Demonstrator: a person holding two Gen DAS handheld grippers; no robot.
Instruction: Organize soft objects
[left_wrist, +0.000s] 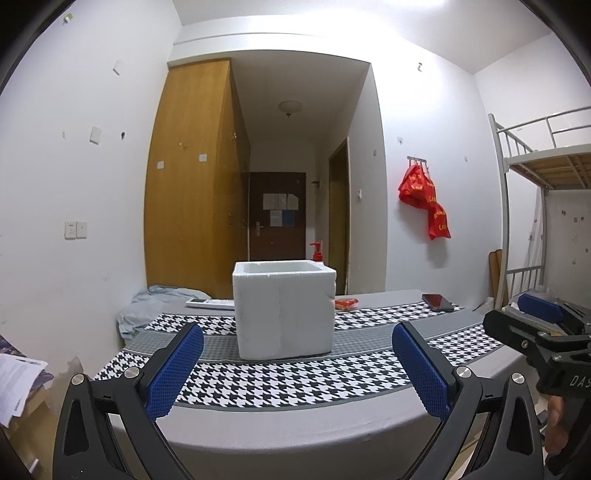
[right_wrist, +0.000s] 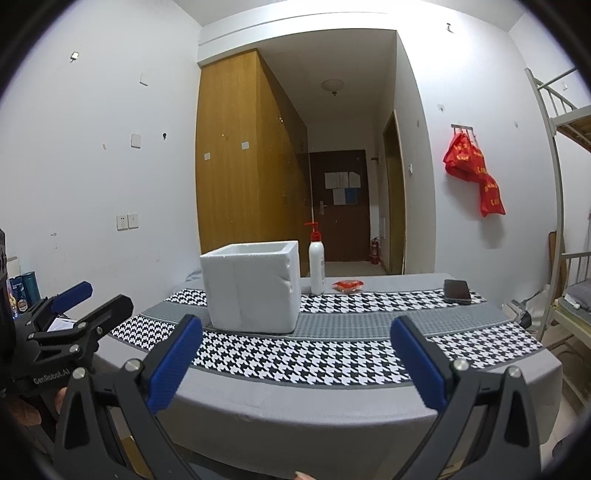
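A white foam box (left_wrist: 284, 310) (right_wrist: 253, 290) stands open-topped on the table with the houndstooth cloth (left_wrist: 295, 384) (right_wrist: 295, 365). A small red packet (left_wrist: 346, 303) (right_wrist: 348, 285) lies behind the box to its right. A light blue cloth (left_wrist: 155, 306) is bunched at the table's far left. My left gripper (left_wrist: 295, 373) is open, at the near edge facing the box, with nothing between its fingers. My right gripper (right_wrist: 295, 365) is open too, also at the near edge, right of the box.
A white pump bottle with a red top (right_wrist: 317, 266) stands behind the box. A dark phone (left_wrist: 437, 302) (right_wrist: 457, 291) lies at the far right. A white remote (left_wrist: 210, 303) rests by the blue cloth. A bunk bed frame (left_wrist: 535, 177) stands at the right.
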